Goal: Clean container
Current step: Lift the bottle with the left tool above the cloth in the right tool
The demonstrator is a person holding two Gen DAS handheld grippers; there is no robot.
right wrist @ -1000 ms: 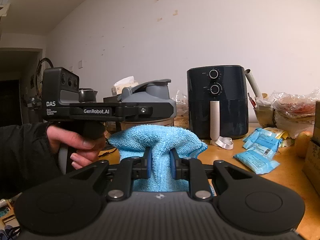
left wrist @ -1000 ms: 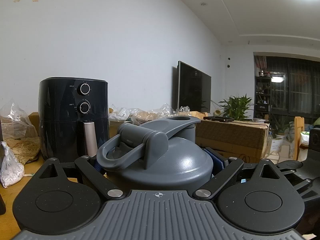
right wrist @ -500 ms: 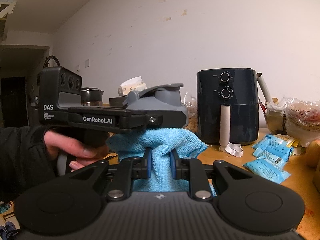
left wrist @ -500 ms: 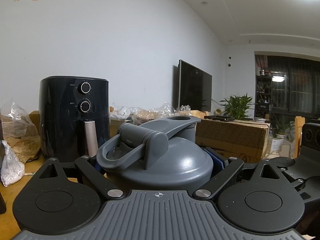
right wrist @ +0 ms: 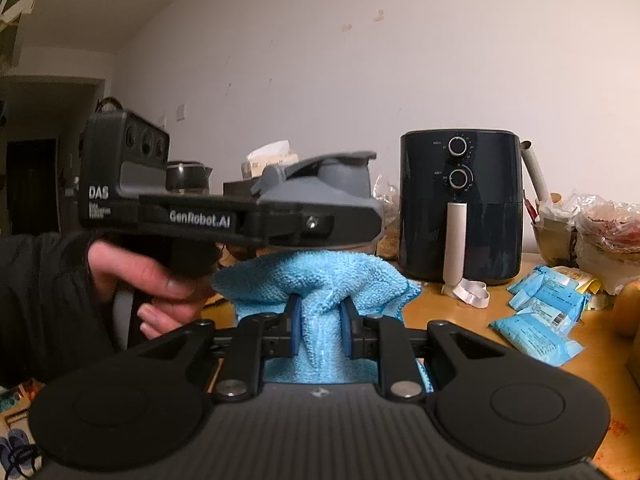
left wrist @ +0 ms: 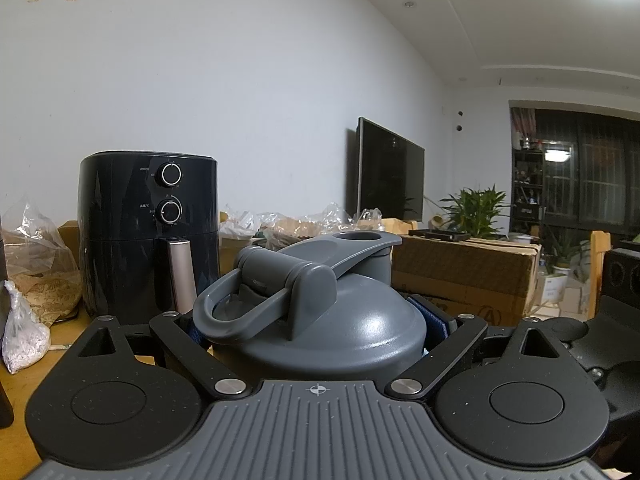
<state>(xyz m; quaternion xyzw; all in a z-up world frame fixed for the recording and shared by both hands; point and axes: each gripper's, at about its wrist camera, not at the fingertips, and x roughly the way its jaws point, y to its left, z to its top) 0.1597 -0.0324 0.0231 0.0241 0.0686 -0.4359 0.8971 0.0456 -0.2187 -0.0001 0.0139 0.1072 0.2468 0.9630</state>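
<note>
Above the near edge of the surface (right wrist: 592, 364), the left gripper (left wrist: 320, 324) is clamping the grey container (left wrist: 320, 320) just under its lid, holding it upright and steady, probably so it can't twist under rubbing. The right gripper (right wrist: 319, 330) is pinching a blue cloth (right wrist: 316, 280) bunched into a pad, pushing it up against the container's side beneath the lid.

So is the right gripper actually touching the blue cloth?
Touching. The right wrist view shows the right gripper with both pads pinching the bunched blue cloth.
</note>
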